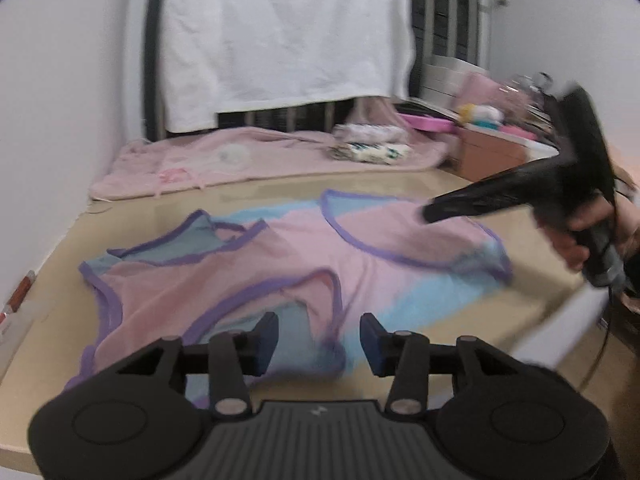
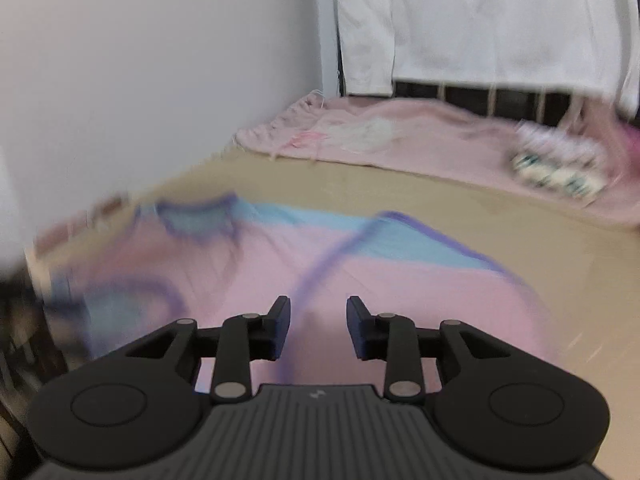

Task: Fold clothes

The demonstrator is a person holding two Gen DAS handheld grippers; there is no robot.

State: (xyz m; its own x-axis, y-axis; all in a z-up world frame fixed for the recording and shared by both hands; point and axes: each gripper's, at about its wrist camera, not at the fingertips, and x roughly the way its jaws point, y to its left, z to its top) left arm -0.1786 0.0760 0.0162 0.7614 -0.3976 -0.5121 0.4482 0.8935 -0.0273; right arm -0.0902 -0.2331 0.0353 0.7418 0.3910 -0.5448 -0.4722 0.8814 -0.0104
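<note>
Garment [image 1: 256, 264]: sleeveless top, pink with light-blue bands and purple edging, lies spread and rumpled on the tan surface [image 1: 460, 312]. Neck and armholes toward the wall side, hem toward the cameras.

Left gripper [image 1: 319, 340]: jaws part-open, nothing between the pads. It stands over the near edge of the garment; cloth shows in the gap below the fingertips, but contact with it cannot be told.

Right gripper [image 2: 318, 328]: jaws part-open, a narrower gap than the left, empty. It stands above the pink body of the garment, a purple armhole edge running up just left of the gap. Right wrist view is heavily blurred. From the left wrist view the same gripper [image 1: 430, 213] is held in a hand [image 1: 580, 236] at the right, tips over the far right part of the garment.

Pink blanket [image 1: 256, 152] lies along the far edge, well apart from the garment; a folded patterned cloth [image 1: 372, 152] rests on it
</note>
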